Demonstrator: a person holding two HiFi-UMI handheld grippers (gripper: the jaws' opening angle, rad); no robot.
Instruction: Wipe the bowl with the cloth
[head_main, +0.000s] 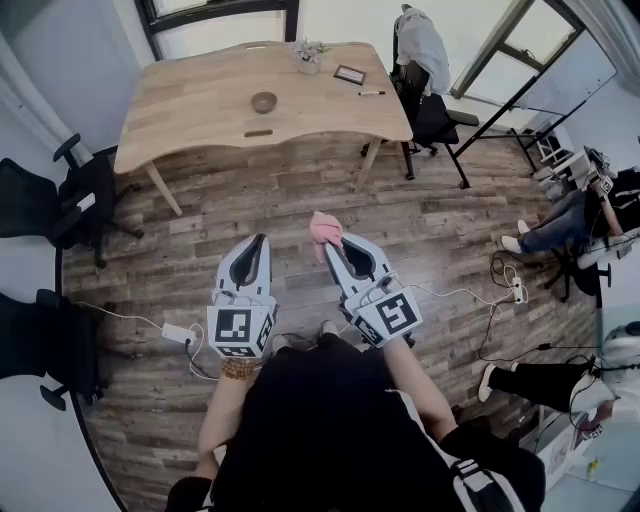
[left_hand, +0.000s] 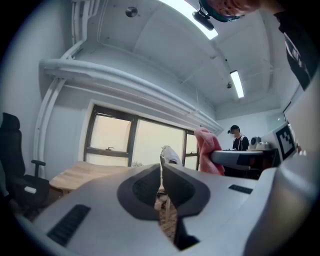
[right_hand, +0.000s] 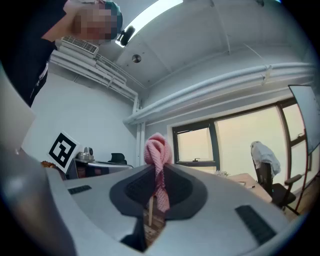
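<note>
A small brown bowl (head_main: 264, 101) stands on the wooden table (head_main: 200, 110) far ahead of me. A pink cloth (head_main: 324, 229) sticks out of my right gripper (head_main: 331, 247), whose jaws are shut on it; in the right gripper view the cloth (right_hand: 157, 162) stands bunched above the jaws and hangs between them. My left gripper (head_main: 259, 244) is shut with nothing in it, held beside the right one over the wood floor. In the left gripper view its jaws (left_hand: 161, 172) meet, and the pink cloth (left_hand: 206, 155) shows to the right.
A potted plant (head_main: 308, 55), a dark frame (head_main: 349, 74) and a pen (head_main: 371, 93) lie on the table. Black chairs (head_main: 70, 200) stand at left, another chair with a white garment (head_main: 422, 60) at the table's right end. Seated people (head_main: 580, 215) and floor cables (head_main: 500, 290) are at right.
</note>
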